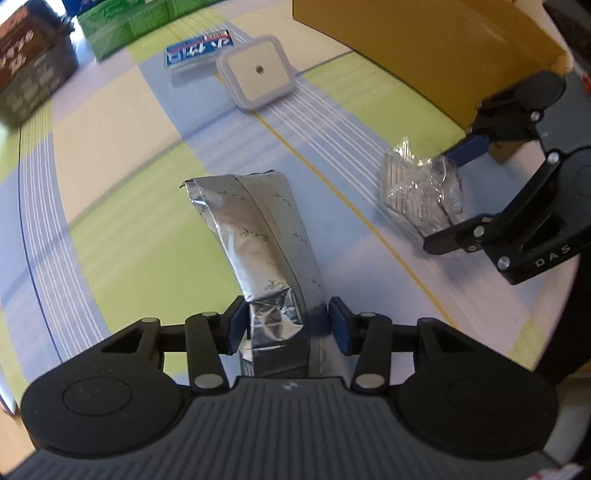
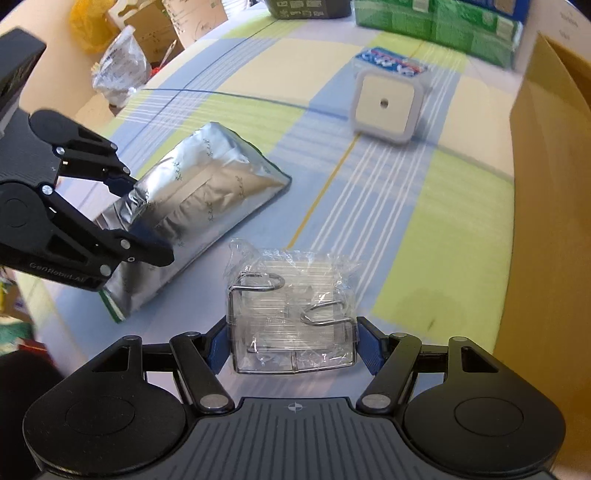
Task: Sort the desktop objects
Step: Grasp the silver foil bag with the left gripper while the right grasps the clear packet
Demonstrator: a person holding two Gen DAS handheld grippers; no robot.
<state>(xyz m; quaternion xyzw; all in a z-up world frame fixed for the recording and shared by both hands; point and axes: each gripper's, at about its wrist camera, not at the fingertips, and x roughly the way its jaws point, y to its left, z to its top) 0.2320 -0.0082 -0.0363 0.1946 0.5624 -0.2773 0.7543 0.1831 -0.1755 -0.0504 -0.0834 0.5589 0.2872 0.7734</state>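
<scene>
Count on the checked tablecloth (image 2: 443, 206): one silver foil pouch (image 2: 199, 206); one clear plastic packet (image 2: 291, 317) with metal wire hooks inside, two hooks made out, more cannot be told. One white square device (image 2: 386, 105) with a single small centre hole. One blue-and-white flat pack (image 2: 391, 62) just behind it. One tan cardboard box (image 2: 554, 221) at the right edge. Green cartons (image 2: 436, 18) at the far edge: at least two, exact number unclear. One dark printed box (image 1: 33, 70). Two grippers: left gripper (image 1: 282, 325), right gripper (image 2: 291, 349).
</scene>
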